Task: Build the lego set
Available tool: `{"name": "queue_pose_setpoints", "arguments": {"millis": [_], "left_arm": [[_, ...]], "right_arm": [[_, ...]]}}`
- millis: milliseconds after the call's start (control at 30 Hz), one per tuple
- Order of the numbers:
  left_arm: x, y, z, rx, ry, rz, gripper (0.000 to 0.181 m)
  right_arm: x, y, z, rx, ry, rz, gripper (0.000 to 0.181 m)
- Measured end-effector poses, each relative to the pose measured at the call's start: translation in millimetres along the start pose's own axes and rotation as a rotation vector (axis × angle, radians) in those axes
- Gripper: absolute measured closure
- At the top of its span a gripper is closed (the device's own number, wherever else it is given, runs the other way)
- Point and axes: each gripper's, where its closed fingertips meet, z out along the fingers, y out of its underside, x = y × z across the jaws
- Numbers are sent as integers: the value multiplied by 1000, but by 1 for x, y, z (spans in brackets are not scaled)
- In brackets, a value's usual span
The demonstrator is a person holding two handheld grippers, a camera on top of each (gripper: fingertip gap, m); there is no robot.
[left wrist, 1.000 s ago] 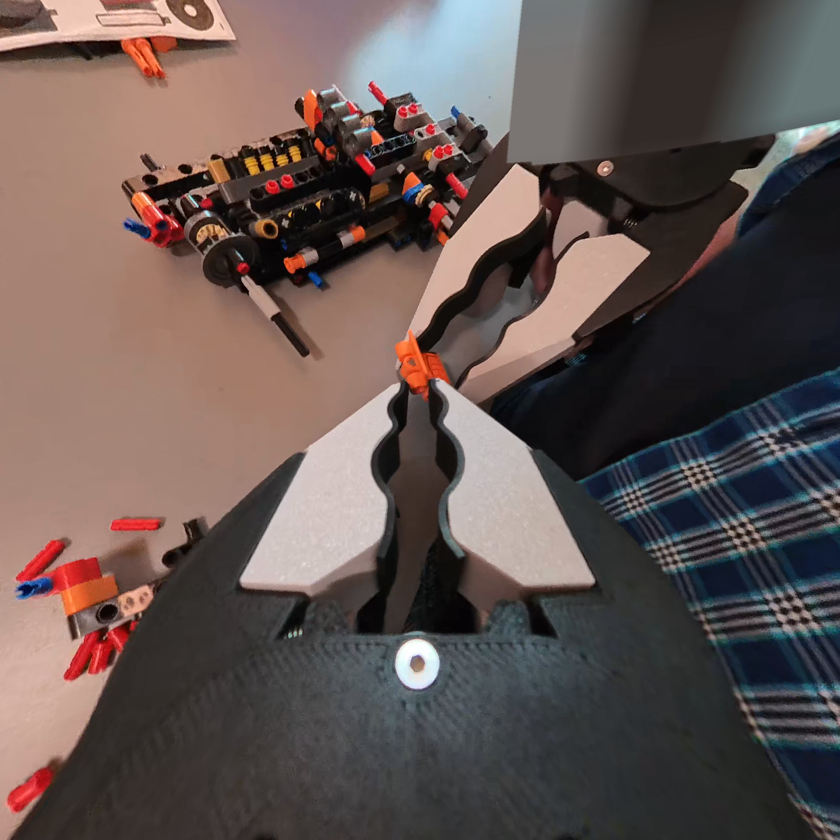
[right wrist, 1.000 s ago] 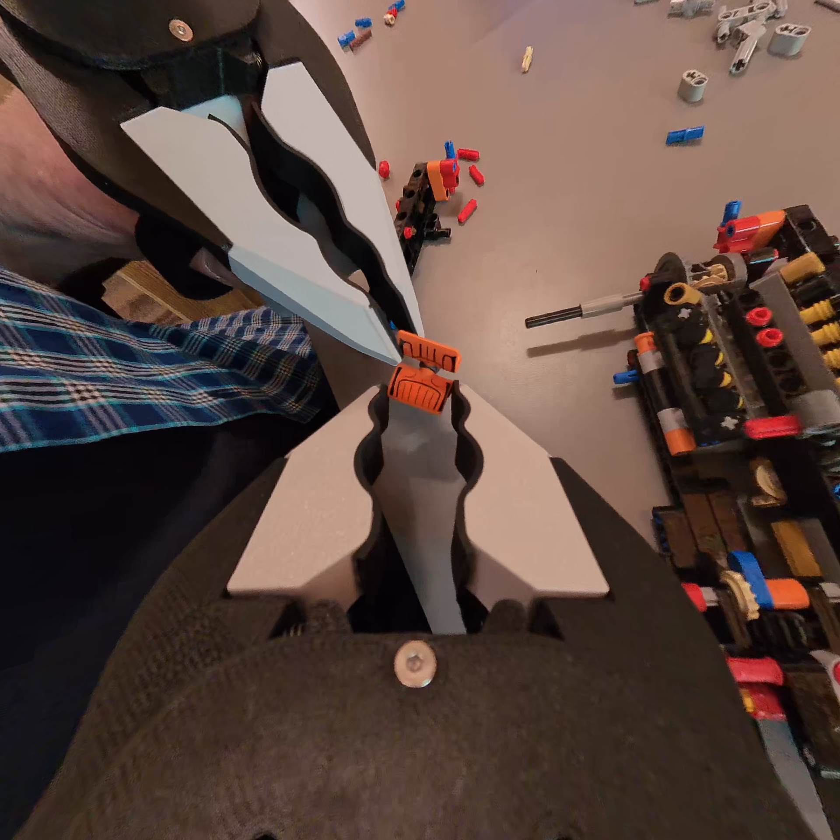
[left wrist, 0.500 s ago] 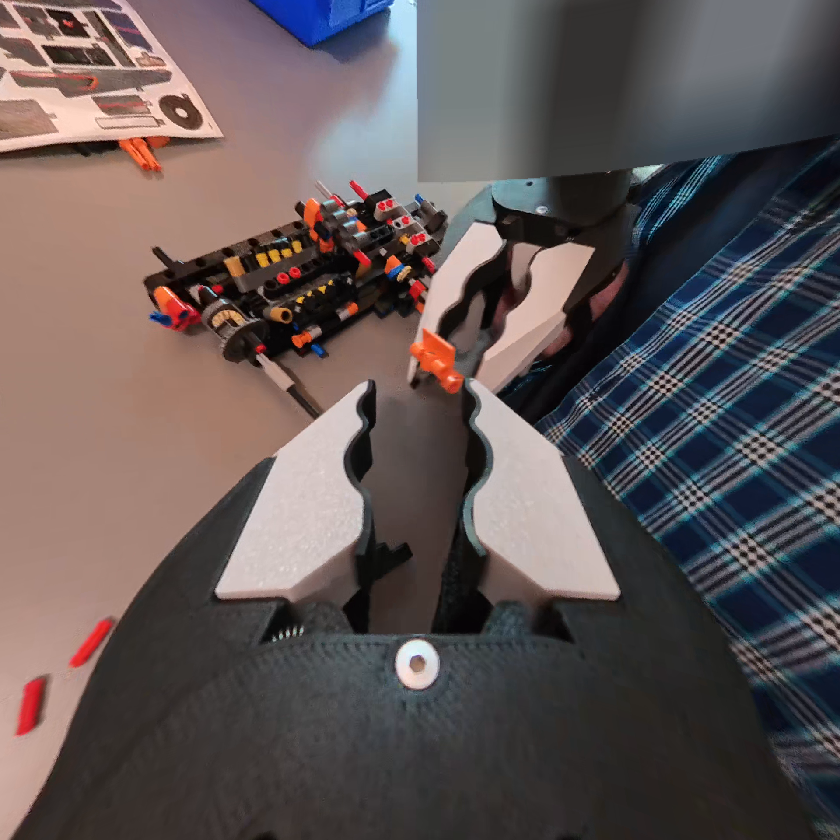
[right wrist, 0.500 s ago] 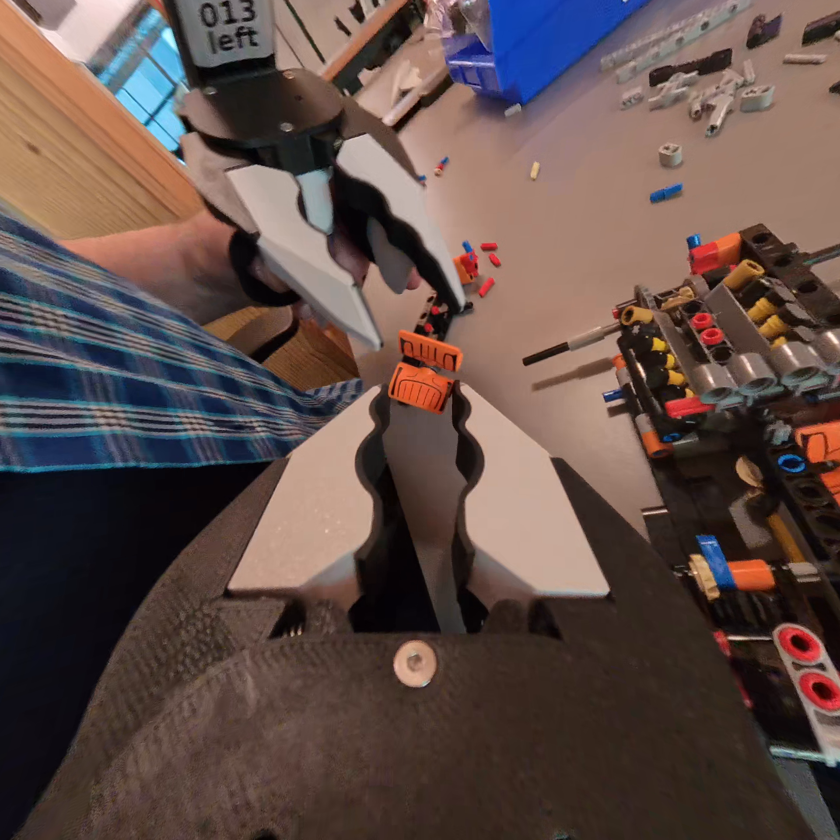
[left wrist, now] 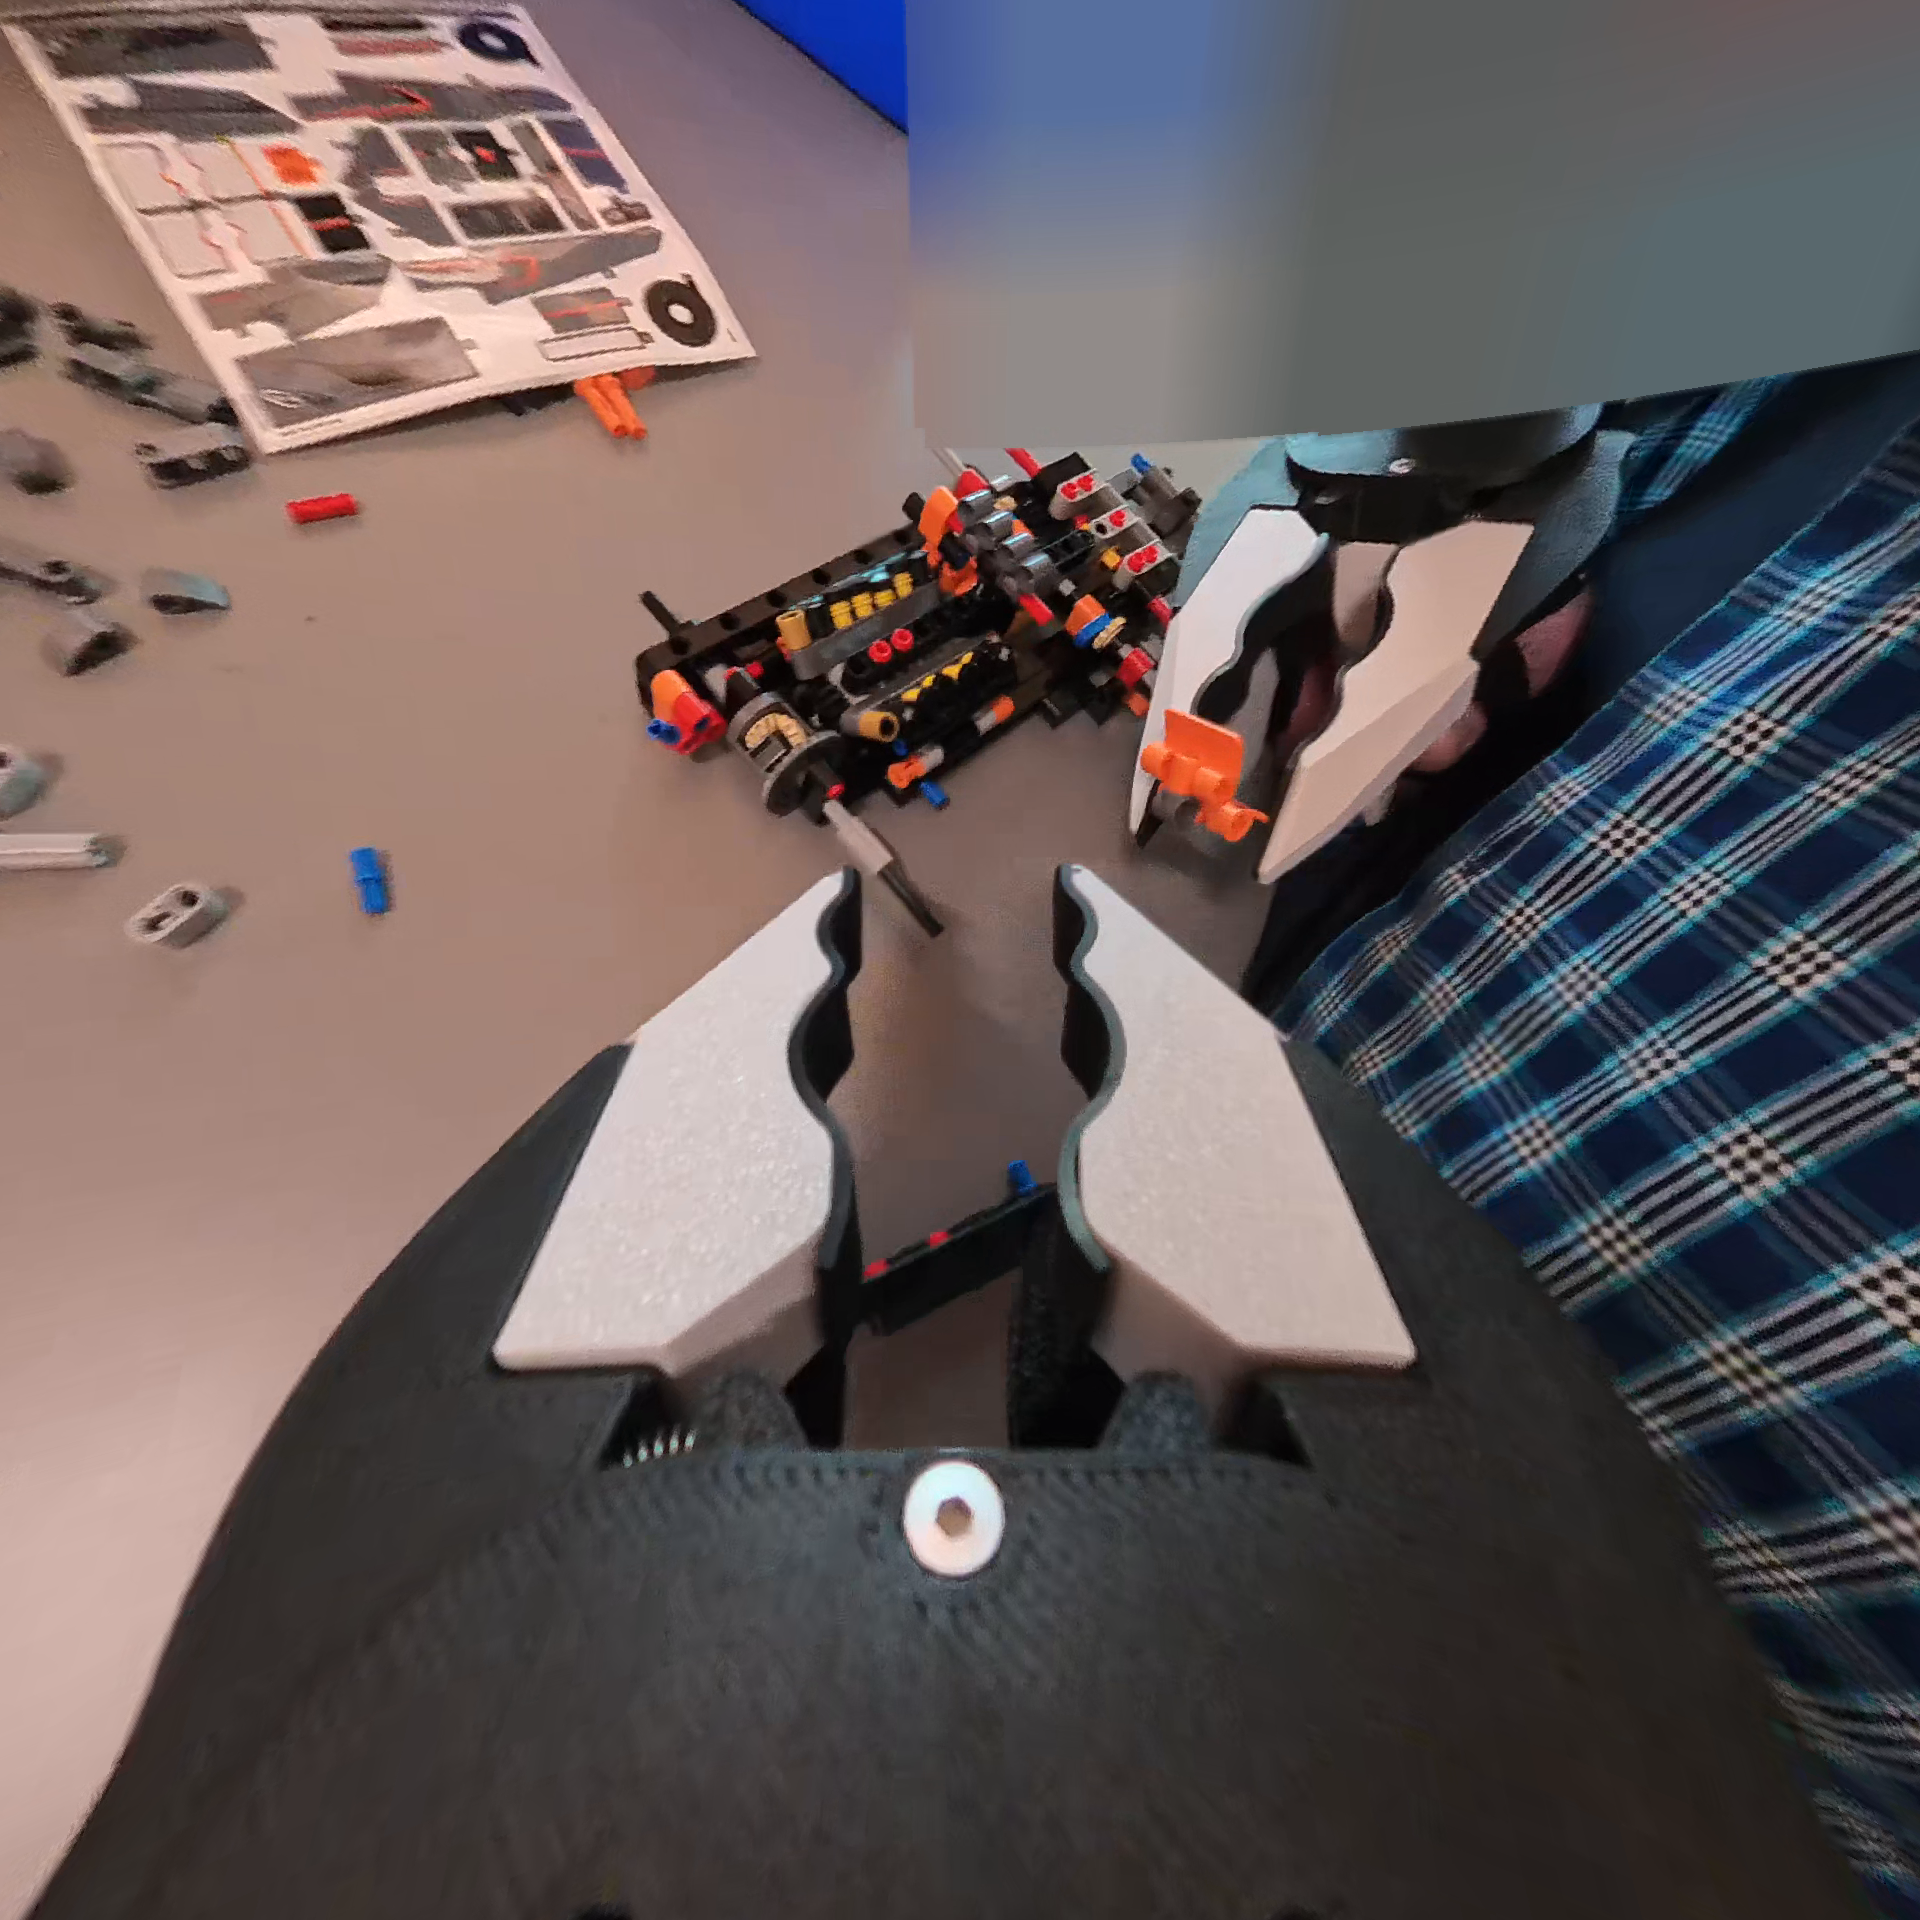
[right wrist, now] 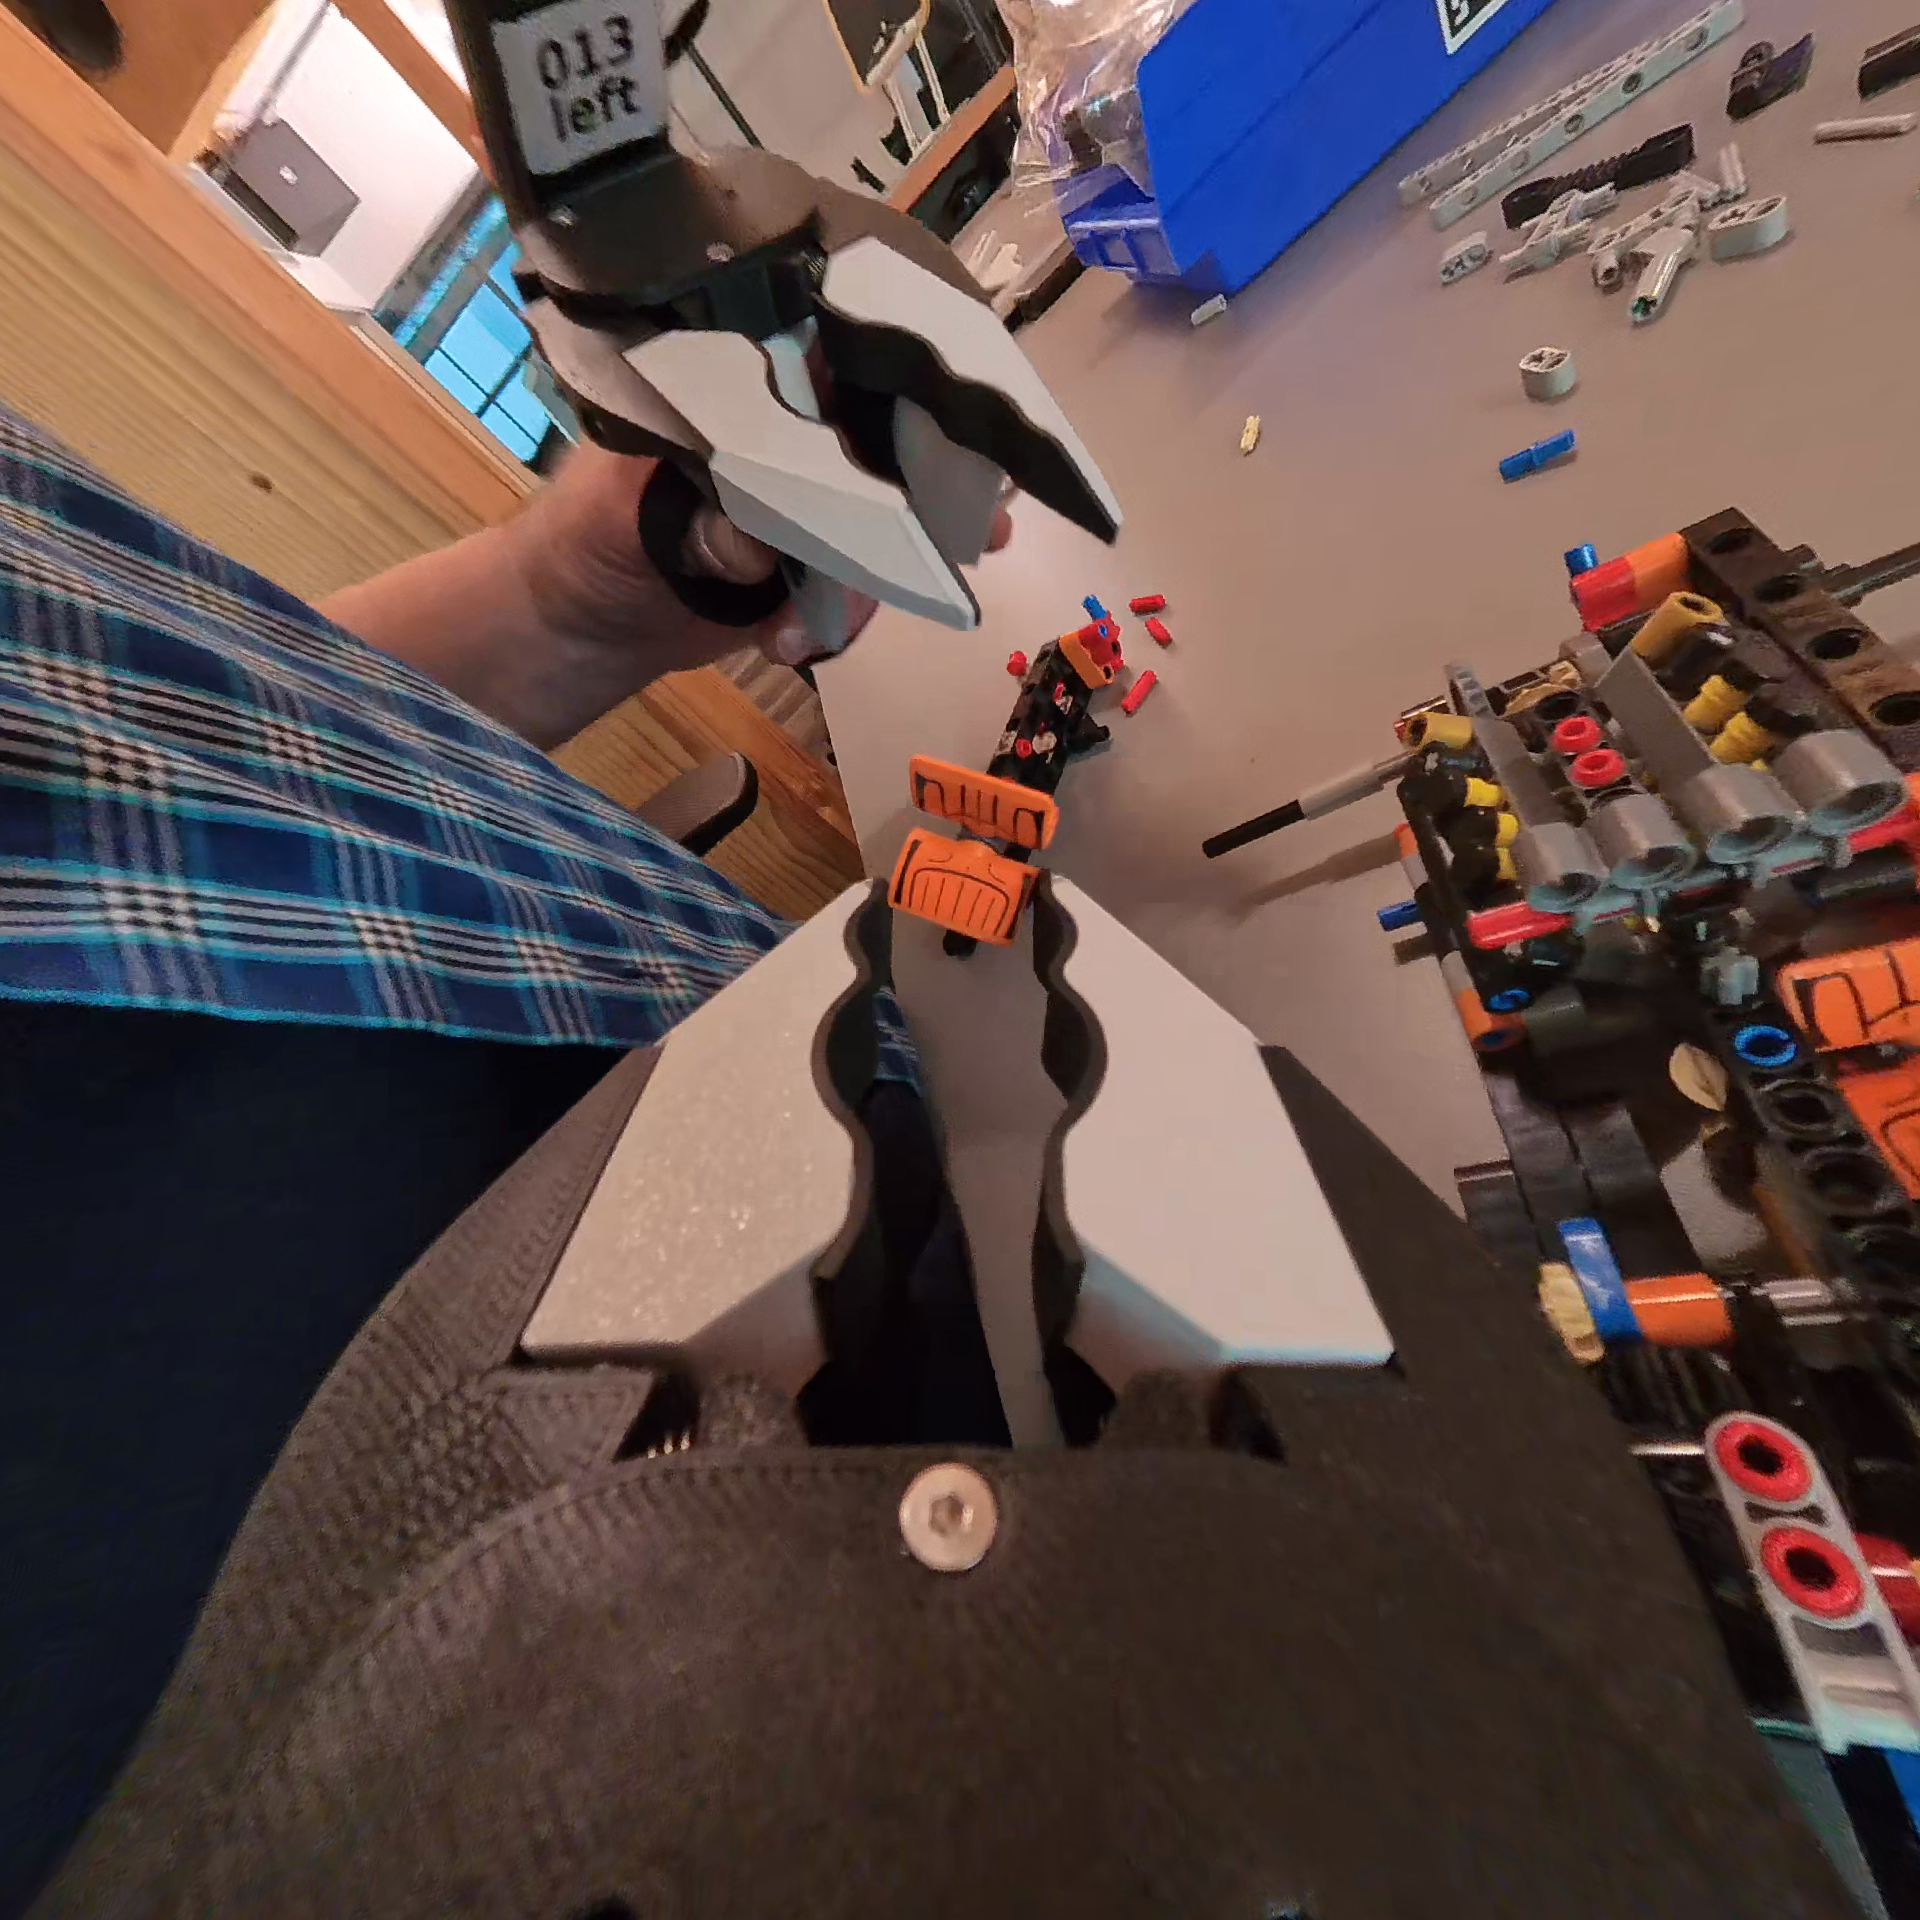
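My right gripper [right wrist: 961, 899] is shut on a small orange lego piece [right wrist: 971, 862] held at its fingertips above the table's near edge. In the left wrist view the right gripper [left wrist: 1210, 842] shows farther off with the orange piece [left wrist: 1195, 774]. My left gripper [left wrist: 956, 894] is open and empty, raised above the table; in the right wrist view the left gripper [right wrist: 1039, 566] is up and to the left of the orange piece, apart from it. The partly built black lego chassis [left wrist: 904, 644] lies on the grey table, and in the right wrist view the chassis [right wrist: 1683, 935] is at the right.
An instruction sheet [left wrist: 384, 208] lies at the back left, with loose grey pieces [left wrist: 177, 914] and a blue pin [left wrist: 366, 878] nearby. A small black sub-assembly [right wrist: 1060, 707] with red pins lies near the table edge. A blue bin [right wrist: 1278, 135] stands at the back. A plaid sleeve [left wrist: 1662, 1039] is at the right. Some 7 cm of space lies between my two pairs of fingers.
My left gripper opened, let go of the orange piece and pulled back and up. My right gripper keeps the orange piece and has drawn away from the left one.
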Motion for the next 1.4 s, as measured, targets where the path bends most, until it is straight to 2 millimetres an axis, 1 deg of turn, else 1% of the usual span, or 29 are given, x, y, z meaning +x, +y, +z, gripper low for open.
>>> {"name": "queue_pose_setpoints", "arguments": {"millis": [67,167,300,400,433,533,633,700,867,1033,1167,1400], "left_arm": [[-2,3,-13,19,-52,3,146],[-4,17,-34,32,-131,-8,147],[-4,41,-57,28,-224,-7,148],[-9,67,-73,-28,-326,5,149],[-10,75,-77,-43,-354,6,149],[-9,91,-86,-47,-399,16,150],[-9,103,-91,-43,-421,6,151],[-8,106,-95,-29,-430,7,152],[-8,115,-104,5,-448,-19,153],[-9,123,-109,13,-462,-34,153],[-12,133,-107,-26,-465,-29,152],[-13,136,-103,-22,-457,-3,152]], "right_arm": [[0,4,3,-27,22,-26,157],[3,9,7,-56,67,-54,156],[9,21,15,-136,150,-115,157],[12,31,21,-202,203,-171,156],[12,33,22,-210,206,-175,156],[11,36,27,-229,219,-190,157],[11,41,31,-257,238,-211,157],[12,43,33,-274,253,-222,156],[16,44,33,-285,255,-175,156],[18,49,35,-320,258,-151,156],[19,51,39,-344,285,-203,156],[20,52,52,-390,329,-330,156]]}}
